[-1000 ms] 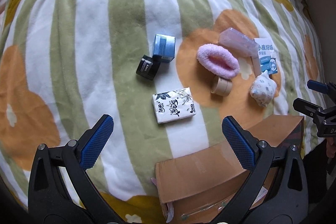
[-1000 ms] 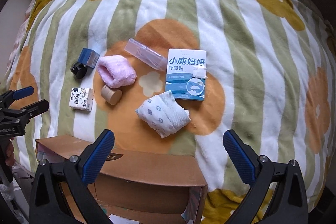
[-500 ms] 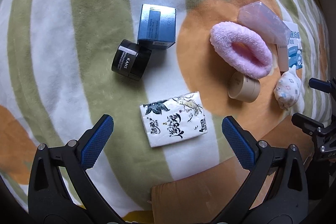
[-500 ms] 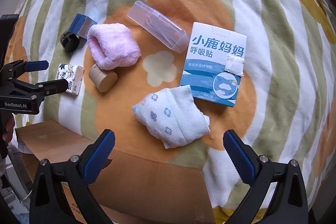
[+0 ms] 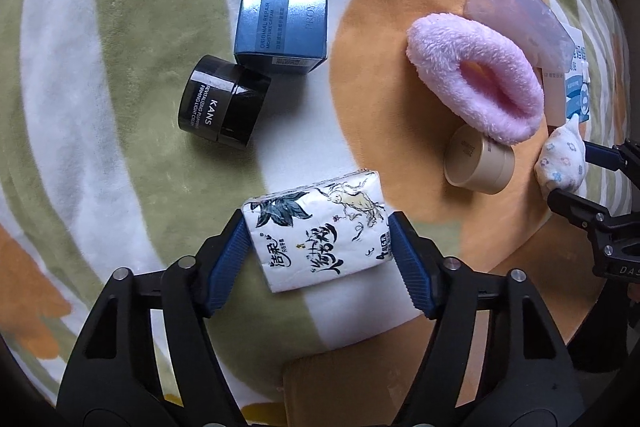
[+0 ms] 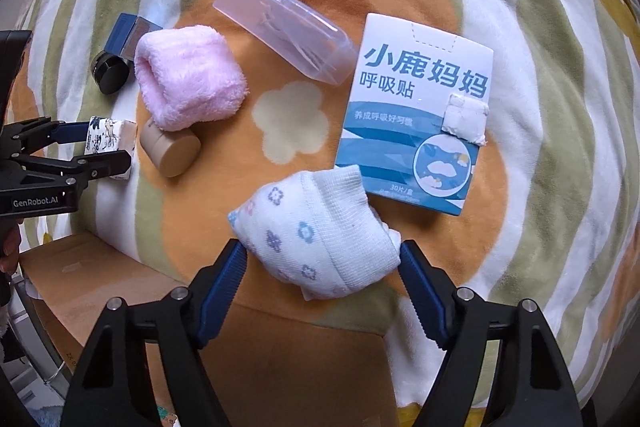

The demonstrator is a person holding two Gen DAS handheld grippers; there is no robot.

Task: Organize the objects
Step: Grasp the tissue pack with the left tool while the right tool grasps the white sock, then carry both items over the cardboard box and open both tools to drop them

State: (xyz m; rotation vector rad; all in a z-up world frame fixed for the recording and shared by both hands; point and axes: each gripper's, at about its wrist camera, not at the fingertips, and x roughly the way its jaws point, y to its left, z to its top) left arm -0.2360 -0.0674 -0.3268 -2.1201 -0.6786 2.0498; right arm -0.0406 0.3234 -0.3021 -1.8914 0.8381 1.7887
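Closing on the tissue pack (image 5: 320,231), the left gripper (image 5: 318,247) sits at lower centre of the left wrist view, its 2 blue pads touching the pack's short sides; jaws have just been closing and now clamp it. Below it a cardboard box (image 5: 340,387) edge shows at the bottom of the frame. Beyond the pack, left of centre, a black KANS jar (image 5: 222,103) lies on its side, touching a blue cream box (image 5: 282,23) above it. At centre right a beige round container (image 5: 478,163) lies on its side just under a pink fluffy sock (image 5: 476,71); a clear plastic case (image 5: 520,15) is at upper right.

In the right wrist view, the right gripper (image 6: 322,273) at lower centre has a white floral sock (image 6: 316,231) between its blue pads; jaws have just been closing, left pad touches the sock's edge, right pad sits against the other end, grip looks light. The cardboard box (image 6: 280,355) is at the bottom under the gripper. Farther up, right of centre, a blue-and-white patch box (image 6: 416,111) lies flat, touching the sock's upper edge. The clear case (image 6: 284,27) is at upper centre, the pink sock (image 6: 188,83) at upper left. All rest on a striped flower blanket (image 6: 540,107).
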